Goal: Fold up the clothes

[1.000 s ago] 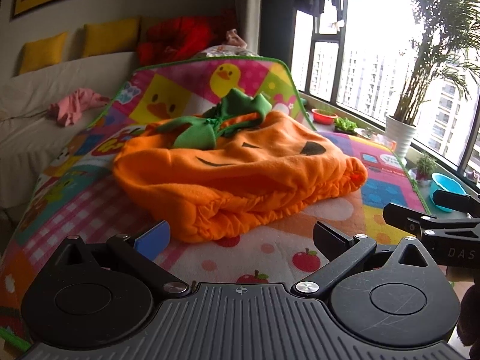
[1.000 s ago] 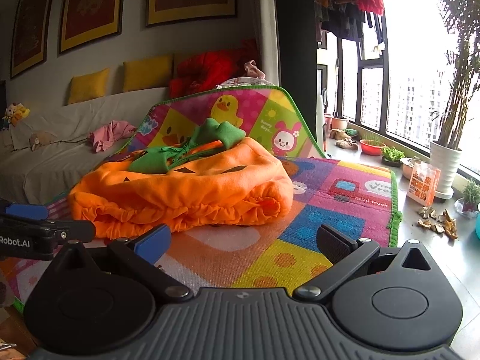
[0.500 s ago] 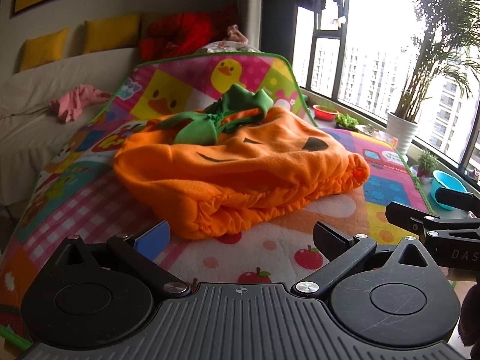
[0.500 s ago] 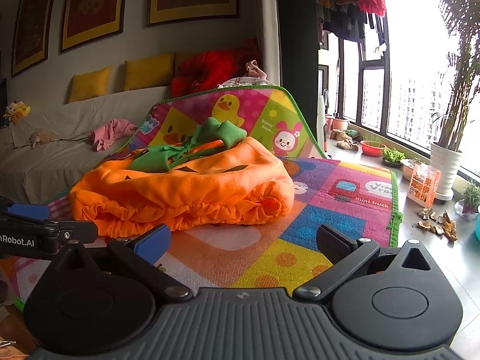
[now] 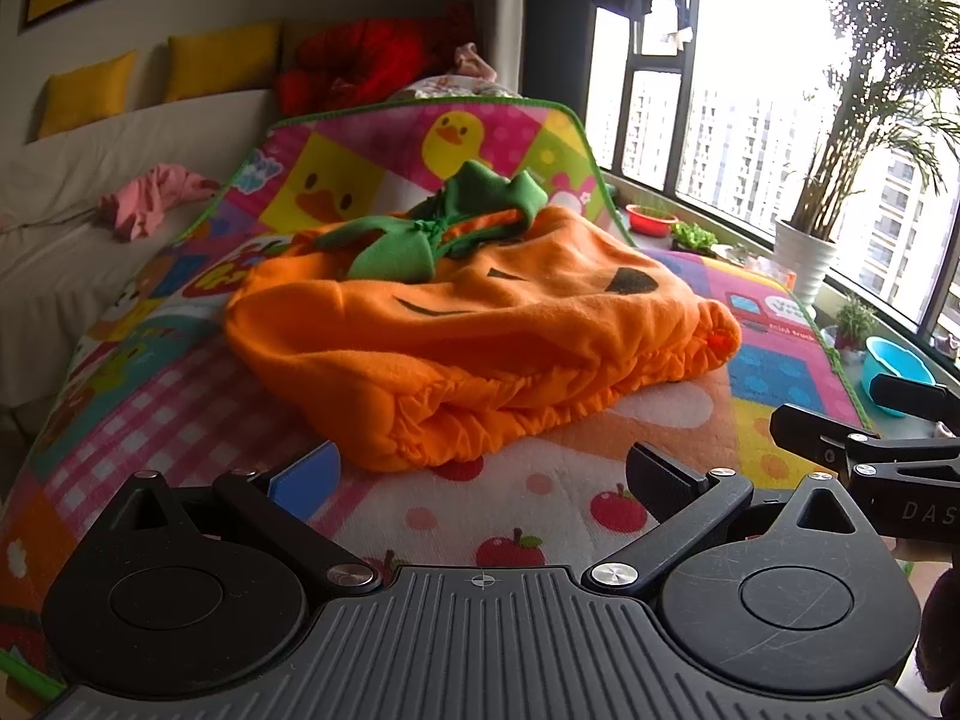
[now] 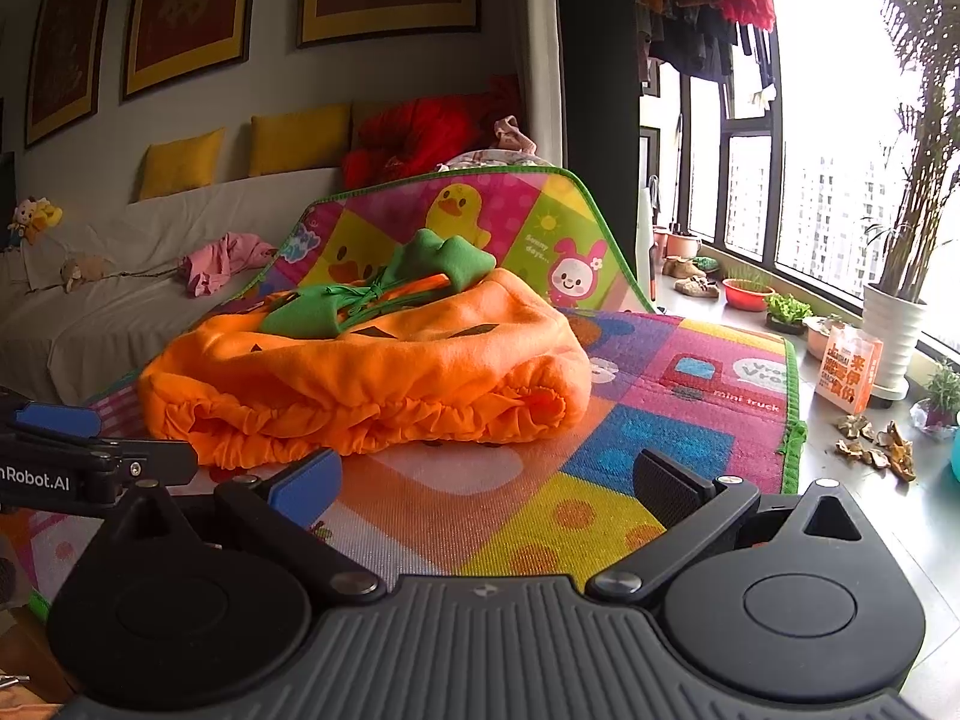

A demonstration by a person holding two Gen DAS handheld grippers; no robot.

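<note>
An orange pumpkin costume (image 5: 480, 330) with a green collar and a black face lies bunched on the colourful play mat (image 5: 540, 498). In the right wrist view the same costume (image 6: 372, 372) has its gathered hem turned toward me. My left gripper (image 5: 480, 471) hovers open just short of the hem, nothing between its fingers. My right gripper (image 6: 486, 474) is open too, low over the mat (image 6: 600, 510) in front of the costume. Each gripper shows at the edge of the other's view.
A white-covered sofa (image 6: 120, 300) with yellow cushions and a pink garment (image 6: 222, 258) runs along the left wall. The mat's far end (image 6: 480, 210) stands folded upright. Potted plants (image 6: 894, 312), bowls and an orange bag (image 6: 849, 375) line the window floor on the right.
The left gripper has crept slightly closer to the costume's hem and tilted downward. The right gripper has barely moved. Both stay open.
</note>
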